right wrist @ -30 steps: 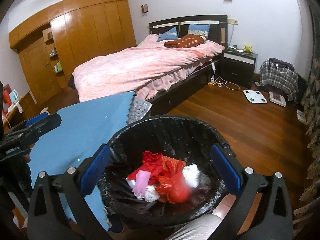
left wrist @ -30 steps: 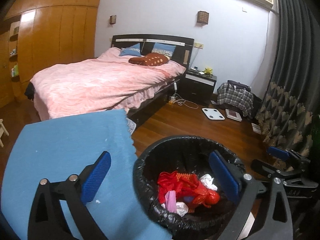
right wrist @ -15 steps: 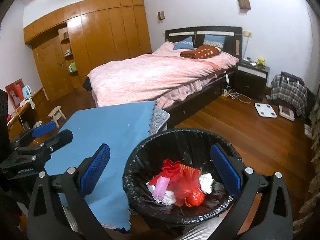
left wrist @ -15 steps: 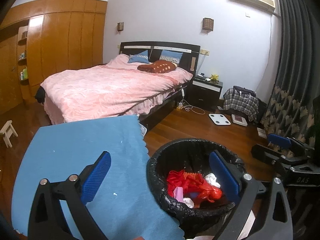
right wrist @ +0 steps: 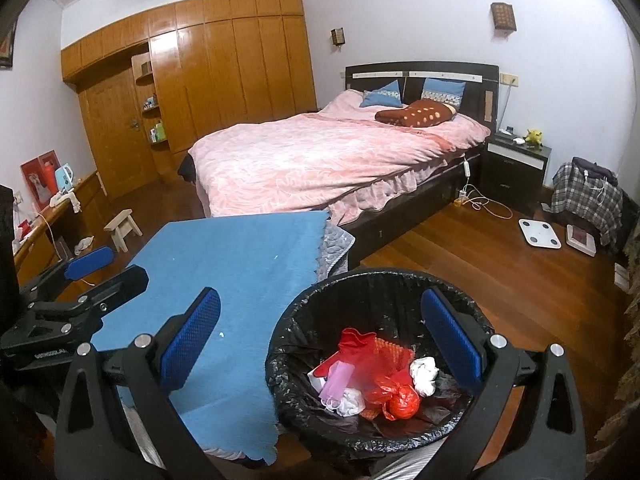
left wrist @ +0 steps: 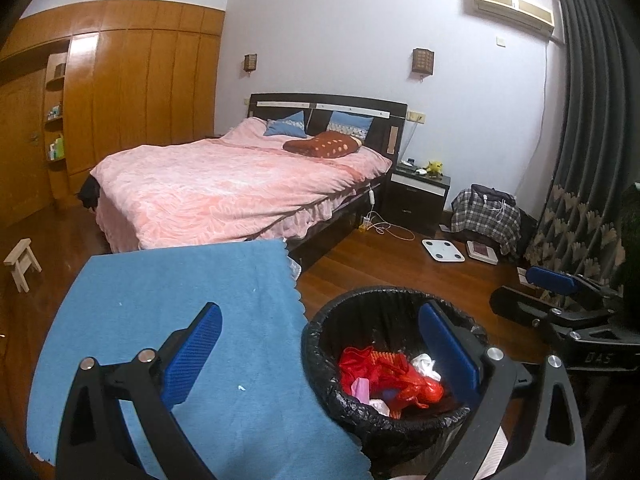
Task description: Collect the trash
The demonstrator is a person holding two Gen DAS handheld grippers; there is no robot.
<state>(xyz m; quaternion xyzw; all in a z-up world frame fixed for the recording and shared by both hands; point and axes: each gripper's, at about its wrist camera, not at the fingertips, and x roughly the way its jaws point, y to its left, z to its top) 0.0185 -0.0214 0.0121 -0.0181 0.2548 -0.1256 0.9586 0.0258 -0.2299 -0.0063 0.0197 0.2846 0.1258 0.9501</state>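
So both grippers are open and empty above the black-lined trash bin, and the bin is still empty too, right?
Not quite: the trash bin is not empty. The right wrist view shows red bags and white tissues inside. Left gripper and right gripper are open and empty.

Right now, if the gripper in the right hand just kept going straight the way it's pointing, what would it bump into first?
Probably the trash bin. The right gripper, open and empty, points over the gap between the bin's black-lined rim and the blue cloth beside it. Depth is hard to judge in this fisheye view.

"DAS" in raised letters on right gripper (left wrist: 554, 282) body, other lettering illegible
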